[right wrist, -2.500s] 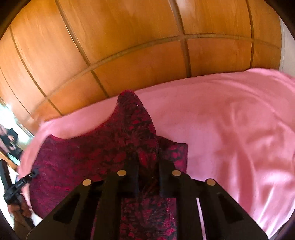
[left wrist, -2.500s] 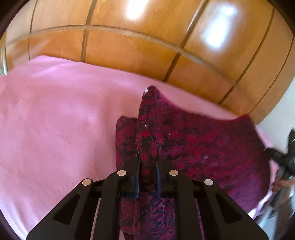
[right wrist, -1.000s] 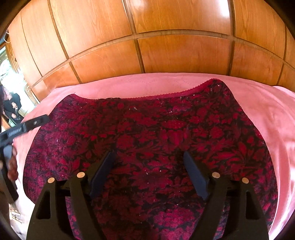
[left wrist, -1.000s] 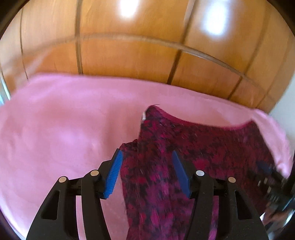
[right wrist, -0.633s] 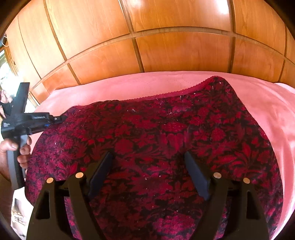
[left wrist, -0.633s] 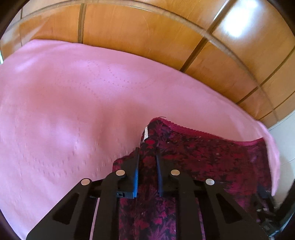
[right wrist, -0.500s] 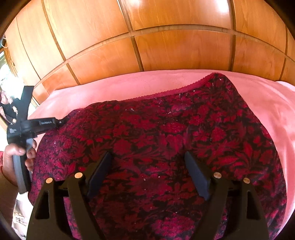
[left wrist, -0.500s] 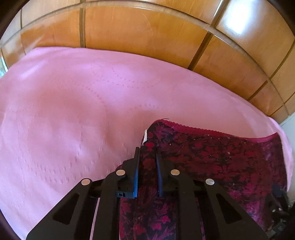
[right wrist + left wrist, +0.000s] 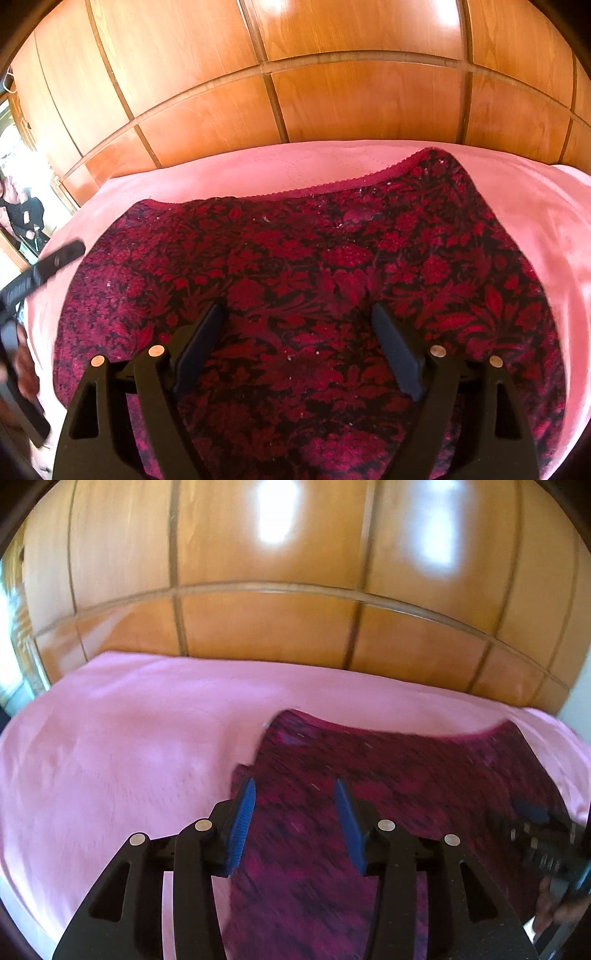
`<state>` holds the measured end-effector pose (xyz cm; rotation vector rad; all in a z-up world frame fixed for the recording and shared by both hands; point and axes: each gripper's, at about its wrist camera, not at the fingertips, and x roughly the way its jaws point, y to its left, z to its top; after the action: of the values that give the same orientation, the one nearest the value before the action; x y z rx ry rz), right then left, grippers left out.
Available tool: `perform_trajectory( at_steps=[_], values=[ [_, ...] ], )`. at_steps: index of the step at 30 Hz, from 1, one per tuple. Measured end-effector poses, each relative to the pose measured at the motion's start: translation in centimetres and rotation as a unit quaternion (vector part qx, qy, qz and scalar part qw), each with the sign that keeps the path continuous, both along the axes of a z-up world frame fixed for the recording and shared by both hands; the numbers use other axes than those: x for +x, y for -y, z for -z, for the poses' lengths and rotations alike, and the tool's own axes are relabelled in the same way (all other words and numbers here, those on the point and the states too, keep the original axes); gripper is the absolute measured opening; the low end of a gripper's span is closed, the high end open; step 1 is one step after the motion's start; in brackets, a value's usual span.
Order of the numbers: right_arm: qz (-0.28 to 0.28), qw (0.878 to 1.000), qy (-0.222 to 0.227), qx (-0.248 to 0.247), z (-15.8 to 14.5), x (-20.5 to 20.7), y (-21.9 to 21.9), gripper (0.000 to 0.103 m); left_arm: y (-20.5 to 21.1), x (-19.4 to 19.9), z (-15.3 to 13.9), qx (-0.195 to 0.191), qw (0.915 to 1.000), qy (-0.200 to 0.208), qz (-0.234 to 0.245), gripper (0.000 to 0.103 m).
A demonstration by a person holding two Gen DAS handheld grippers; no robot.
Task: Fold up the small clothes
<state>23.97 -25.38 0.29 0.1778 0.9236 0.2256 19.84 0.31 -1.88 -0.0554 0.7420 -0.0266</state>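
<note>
Right wrist, garment's (image 9: 314,280) floral pattern sharp

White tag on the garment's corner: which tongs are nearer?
Left. The left tongs, open, sit just below the white tag; the right tongs, open, hover mid-garment.

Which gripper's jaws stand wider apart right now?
The right gripper: its jaws gape wide over the red patterned garment. The left gripper, just reopened, shows a narrower gap.

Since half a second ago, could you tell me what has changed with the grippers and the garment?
The left gripper has let go: its jaws, then pinched on the red patterned garment edge, have just been opening. The cloth now lies loose on the pink cover. The right gripper stays open above the spread garment.
</note>
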Motion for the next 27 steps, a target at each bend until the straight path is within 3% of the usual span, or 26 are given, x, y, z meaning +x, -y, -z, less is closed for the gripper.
perform_trajectory(
  at_steps=[8,13,19,22,27],
  values=[
    [0.085,0.996,0.038,-0.007,-3.0,-2.3,6.8,0.083,4.0,-1.9,0.2,0.002,0.9992,-0.002,0.040,0.044],
    [0.110,0.994,0.020,-0.016,-2.1,-3.0,9.8,0.071,5.4,-2.1,0.9,0.006,0.9983,-0.008,0.057,0.044],
    [0.126,0.989,-0.021,-0.071,0.6,-1.7,10.8,0.066,6.6,-1.4,2.2,0.014,0.9969,-0.028,0.072,0.044],
    [0.138,0.989,-0.044,-0.041,2.9,-0.6,12.5,0.070,6.7,-0.3,3.9,0.012,0.9958,-0.056,0.072,0.045],
    [0.137,0.988,-0.059,0.049,3.1,-0.7,15.1,0.073,6.4,-0.3,4.0,0.003,0.9962,-0.055,0.067,0.045]
  ],
)
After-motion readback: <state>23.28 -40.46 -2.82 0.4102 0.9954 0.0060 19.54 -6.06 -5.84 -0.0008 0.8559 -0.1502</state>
